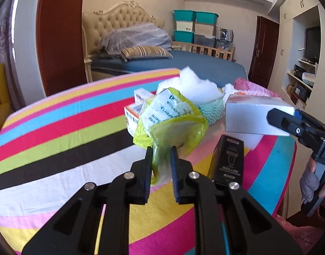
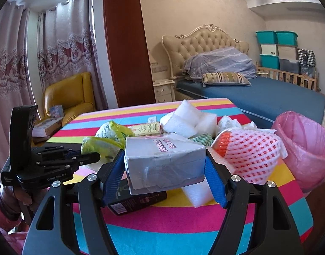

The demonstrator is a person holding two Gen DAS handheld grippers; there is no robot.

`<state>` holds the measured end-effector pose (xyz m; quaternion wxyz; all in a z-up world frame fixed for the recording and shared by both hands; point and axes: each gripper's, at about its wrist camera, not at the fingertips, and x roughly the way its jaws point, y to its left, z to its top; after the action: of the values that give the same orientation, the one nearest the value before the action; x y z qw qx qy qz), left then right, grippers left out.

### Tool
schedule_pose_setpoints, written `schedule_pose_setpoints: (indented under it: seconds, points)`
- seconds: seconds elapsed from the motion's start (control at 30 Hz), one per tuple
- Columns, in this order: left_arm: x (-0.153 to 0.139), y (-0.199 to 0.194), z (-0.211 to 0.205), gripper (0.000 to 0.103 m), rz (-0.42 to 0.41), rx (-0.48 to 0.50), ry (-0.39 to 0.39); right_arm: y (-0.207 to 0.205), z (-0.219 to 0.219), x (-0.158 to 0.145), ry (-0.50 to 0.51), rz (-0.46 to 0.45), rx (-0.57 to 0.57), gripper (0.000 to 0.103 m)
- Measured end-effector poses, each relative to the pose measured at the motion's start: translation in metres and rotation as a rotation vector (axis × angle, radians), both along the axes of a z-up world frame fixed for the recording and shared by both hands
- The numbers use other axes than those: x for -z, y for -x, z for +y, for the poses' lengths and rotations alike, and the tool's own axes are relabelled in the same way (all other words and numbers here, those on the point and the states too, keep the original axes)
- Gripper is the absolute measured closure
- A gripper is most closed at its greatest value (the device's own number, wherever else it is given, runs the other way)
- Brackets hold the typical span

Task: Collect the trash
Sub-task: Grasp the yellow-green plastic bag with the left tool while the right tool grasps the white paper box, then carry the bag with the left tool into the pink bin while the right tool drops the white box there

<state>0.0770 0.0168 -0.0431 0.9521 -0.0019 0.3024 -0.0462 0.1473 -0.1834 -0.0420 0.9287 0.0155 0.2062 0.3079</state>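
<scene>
My left gripper [image 1: 161, 151] is shut on a crumpled yellow-green plastic bag [image 1: 173, 127], pinching its near end just above the striped tablecloth [image 1: 66, 127]. My right gripper [image 2: 164, 155] is shut on a grey-white taped cardboard box [image 2: 162, 163], held off the table between its blue pads. In the left wrist view that box [image 1: 253, 116] hangs at the right. The trash pile behind holds white foam blocks [image 2: 187, 121], a foam fruit net [image 2: 251, 150] and small printed cartons [image 2: 145, 128]. A black carton [image 2: 137, 201] lies under the held box.
A bin lined with a pink bag [image 2: 306, 148] stands at the table's right edge. A bed [image 2: 258, 97] and stacked teal storage boxes [image 2: 277, 38] lie beyond. A yellow armchair [image 2: 71, 97] sits at the left by the curtains.
</scene>
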Motion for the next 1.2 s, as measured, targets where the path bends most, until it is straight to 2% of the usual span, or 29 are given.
schedule_pose_setpoints:
  seconds: [0.27, 0.47, 0.83, 1.2]
  points:
    - [-0.034, 0.017, -0.015, 0.087, -0.086, -0.001, -0.026, 0.015, -0.022, -0.023, -0.052, -0.094, 0.018, 0.034]
    - [-0.047, 0.009, -0.047, 0.087, -0.11, 0.075, -0.02, 0.013, -0.058, -0.029, -0.058, -0.126, 0.122, 0.034]
    - [-0.049, -0.05, -0.132, 0.087, -0.093, 0.27, 0.03, -0.019, -0.151, -0.019, -0.029, -0.122, 0.377, 0.034]
    - [-0.052, -0.123, -0.224, 0.087, -0.058, 0.407, 0.027, -0.061, -0.223, -0.003, 0.057, -0.105, 0.542, 0.034]
